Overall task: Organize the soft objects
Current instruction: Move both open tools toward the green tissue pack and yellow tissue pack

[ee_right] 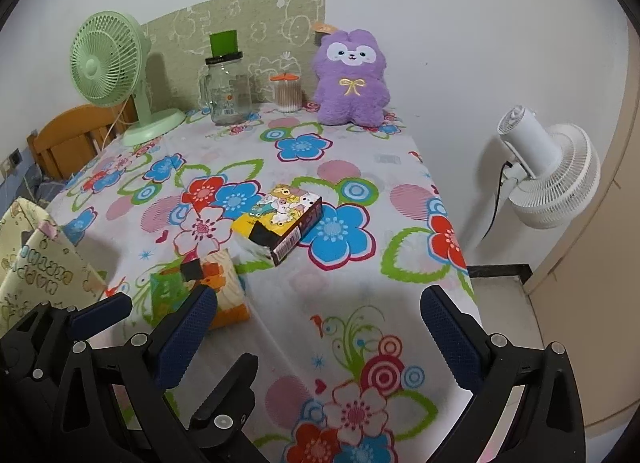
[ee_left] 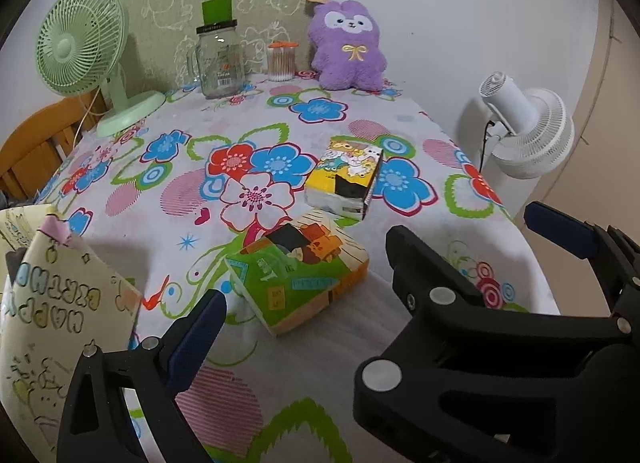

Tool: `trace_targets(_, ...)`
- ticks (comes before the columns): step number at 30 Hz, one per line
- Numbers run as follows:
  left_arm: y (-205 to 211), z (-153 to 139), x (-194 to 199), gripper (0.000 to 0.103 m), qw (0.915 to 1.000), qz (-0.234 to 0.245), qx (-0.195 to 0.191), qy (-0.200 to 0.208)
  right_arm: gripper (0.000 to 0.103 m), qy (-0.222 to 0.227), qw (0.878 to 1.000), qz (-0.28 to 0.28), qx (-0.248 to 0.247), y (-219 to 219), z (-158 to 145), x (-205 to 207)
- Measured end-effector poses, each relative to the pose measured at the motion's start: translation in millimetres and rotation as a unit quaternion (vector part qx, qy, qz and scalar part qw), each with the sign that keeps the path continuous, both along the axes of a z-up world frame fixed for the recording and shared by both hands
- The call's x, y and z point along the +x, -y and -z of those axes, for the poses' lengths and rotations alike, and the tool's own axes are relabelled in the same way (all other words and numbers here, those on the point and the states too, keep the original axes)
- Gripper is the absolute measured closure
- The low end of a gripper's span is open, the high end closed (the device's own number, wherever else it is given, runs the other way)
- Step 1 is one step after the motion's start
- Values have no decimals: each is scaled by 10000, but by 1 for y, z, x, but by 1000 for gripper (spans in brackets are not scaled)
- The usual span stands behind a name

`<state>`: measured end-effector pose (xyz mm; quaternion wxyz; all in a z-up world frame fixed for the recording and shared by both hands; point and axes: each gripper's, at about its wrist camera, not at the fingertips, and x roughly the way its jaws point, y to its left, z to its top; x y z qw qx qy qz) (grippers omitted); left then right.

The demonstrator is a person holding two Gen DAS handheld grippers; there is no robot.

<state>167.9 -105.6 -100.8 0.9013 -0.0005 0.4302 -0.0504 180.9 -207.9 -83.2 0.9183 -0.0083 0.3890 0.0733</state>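
- Flowered tablecloth (ee_right: 360, 271) spreads over the table, bright blooms in blue, red and pink, with a pale wall behind.
- Along the back edge: a green desk fan (ee_left: 82, 43) on the left, a glass jar (ee_left: 219, 63) with a dark lid, a small tub of cotton swabs (ee_left: 282, 61), and a purple plush bunny (ee_right: 352, 81) sitting upright against the wall.
- Off the table's right side, a white fan (ee_right: 548, 179) stands near the wall.
- Mid-table lies a yellow tissue pack (ee_left: 345, 178) with cartoon animals, its torn end facing the cameras.
- Just nearer, and apart from it by a small gap, lies a green-and-orange tissue pack (ee_left: 298, 277), flat and angled on the cloth.
- Far left, a cream gift bag (ee_left: 52, 311) with printed lettering stands at the table's edge.
- Left gripper (ee_left: 306, 271) hangs above the near cloth, jaws spread wide, the green-and-orange pack lying between and beyond its blue pads; nothing grasped.
- Right gripper (ee_right: 316, 329) hovers over the near right part of the table, fingers released and wide apart, bare cloth between them.
- From the right wrist view the left gripper sits close alongside at the lower left, partly covering the green-and-orange pack.
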Motion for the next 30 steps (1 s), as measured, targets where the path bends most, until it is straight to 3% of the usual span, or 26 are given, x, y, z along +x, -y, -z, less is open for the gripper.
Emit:
trace_targets(17,6,24,26,4,9991,-274,171,-263,0,-336,9991,172,175,10,30,27)
trace_targets(25,6,25,27,10,9991,-302,185,-224,0,-340,9991,165,190,12,32,29)
trace_targets(30,7,23,26,20,9994,-218,212,-159,0,-330,9994,81,42,10,30,29)
